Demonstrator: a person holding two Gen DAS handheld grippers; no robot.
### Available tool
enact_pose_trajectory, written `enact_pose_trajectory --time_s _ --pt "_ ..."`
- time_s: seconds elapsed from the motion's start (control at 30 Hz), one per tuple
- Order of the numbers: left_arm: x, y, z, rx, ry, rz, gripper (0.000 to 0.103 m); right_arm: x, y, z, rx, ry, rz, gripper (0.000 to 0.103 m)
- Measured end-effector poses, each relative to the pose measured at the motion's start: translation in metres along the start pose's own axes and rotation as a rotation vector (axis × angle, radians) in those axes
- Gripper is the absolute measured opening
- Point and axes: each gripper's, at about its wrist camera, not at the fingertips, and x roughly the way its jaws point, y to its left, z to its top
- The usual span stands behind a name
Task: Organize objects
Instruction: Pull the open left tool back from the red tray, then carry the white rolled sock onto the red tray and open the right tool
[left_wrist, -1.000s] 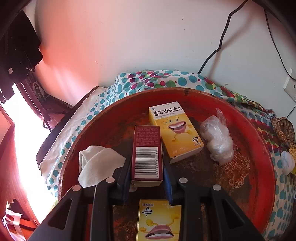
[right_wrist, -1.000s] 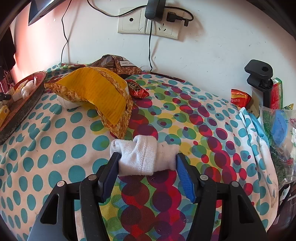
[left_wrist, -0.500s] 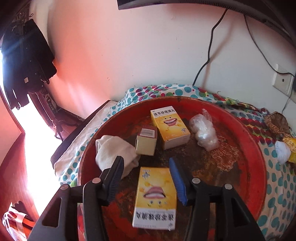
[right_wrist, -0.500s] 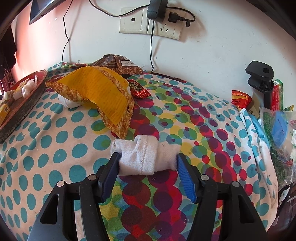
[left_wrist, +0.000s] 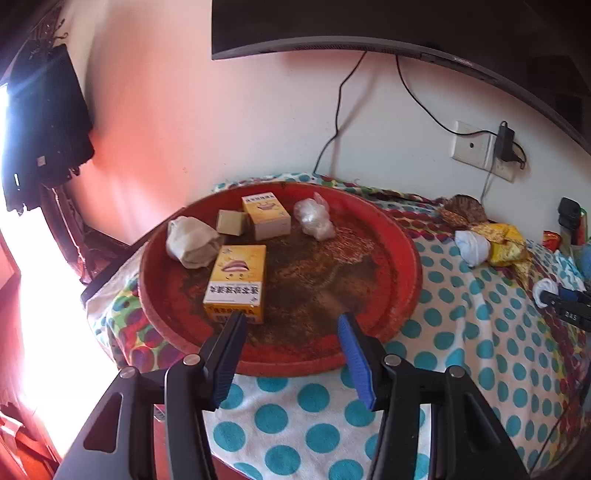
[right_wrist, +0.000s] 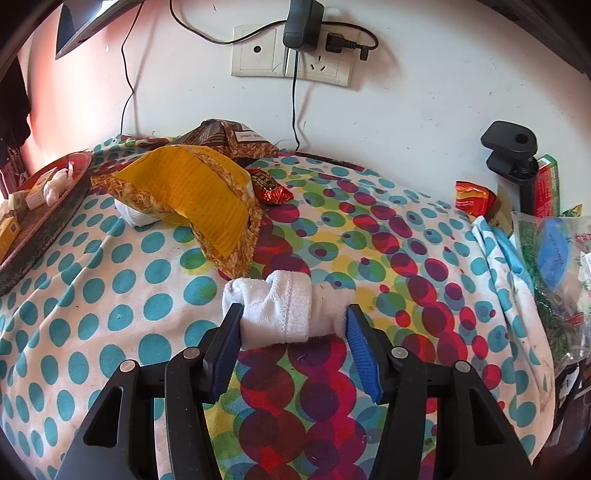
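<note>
Left claw (left_wrist: 291, 321): wide, empty, near the red tray (left_wrist: 402, 258).
Right claw (right_wrist: 293, 317): fingers touching both ends of a white rolled sock (right_wrist: 284, 310).
Surface (right_wrist: 110, 295): polka-dot cloth.

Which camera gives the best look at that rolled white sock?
The right wrist view: the rolled white sock fills its centre, between the right tongs. The left wrist view shows only a small white bit at its right edge.
</note>
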Motion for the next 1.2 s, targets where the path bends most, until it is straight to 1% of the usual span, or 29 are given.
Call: enact_pose_trajectory --time_s 0.07,0.17,0.2,0.3,0.37,0.4,0.43,0.47,0.53,0.6,0.67,0.73,0.87,1.0,1.07,1.2 --pt "-0.002 0.000 -0.004 0.011 0.018 -0.019 0.053 -0.001 0.000 0.000 -0.002 0.002 -0.009 0.053" --pt "-0.012 0.012 -0.013 -0.037 -0.012 -0.080 0.053 -0.004 -0.001 -0.001 0.002 -0.016 -0.017 0.053" --pt "-0.016 0.015 -0.016 -0.041 -0.022 -0.111 0.053 -0.006 -0.001 -0.001 0.004 -0.025 -0.024 0.053" --pt "-0.021 0.015 -0.021 -0.047 -0.023 -0.114 0.053 -0.009 -0.001 0.000 0.006 -0.044 -0.056 0.053" --pt "-0.020 0.010 -0.022 -0.029 -0.026 -0.155 0.053 -0.009 -0.001 0.001 0.006 -0.047 -0.077 0.053" --pt "-0.020 0.006 -0.023 0.000 -0.029 -0.157 0.053 -0.009 -0.001 0.001 0.007 -0.049 -0.086 0.053" --pt "-0.020 0.003 -0.024 0.019 -0.035 -0.134 0.053 -0.009 0.000 0.001 0.007 -0.048 -0.092 0.053" --pt "-0.019 0.003 -0.024 0.020 -0.037 -0.125 0.053 -0.009 0.000 0.001 0.006 -0.046 -0.097 0.053" --pt "-0.018 0.004 -0.024 0.007 -0.025 -0.150 0.053 -0.008 0.001 0.002 -0.002 -0.042 -0.112 0.053" --pt "-0.018 0.004 -0.025 0.002 -0.031 -0.148 0.053 -0.007 0.004 0.000 -0.012 -0.029 -0.125 0.053" --pt "-0.018 0.002 -0.025 0.027 -0.035 -0.130 0.053 -0.011 0.006 -0.001 0.004 -0.023 -0.110 0.053" --pt "-0.018 -0.001 -0.025 0.042 -0.037 -0.106 0.053 -0.019 0.012 -0.002 0.006 -0.035 -0.100 0.053" --pt "-0.019 -0.001 -0.025 0.035 -0.037 -0.126 0.053 -0.040 0.034 0.004 -0.033 -0.058 -0.066 0.053" --pt "-0.016 0.000 -0.027 0.012 -0.009 -0.141 0.053 -0.060 0.066 0.013 -0.081 -0.089 -0.015 0.053" --pt "-0.016 0.002 -0.026 0.005 -0.007 -0.132 0.053 -0.067 0.083 0.019 -0.107 -0.089 0.019 0.053" --pt "-0.015 0.008 -0.024 -0.013 -0.015 -0.116 0.053 -0.080 0.126 0.030 -0.155 -0.121 0.085 0.053"
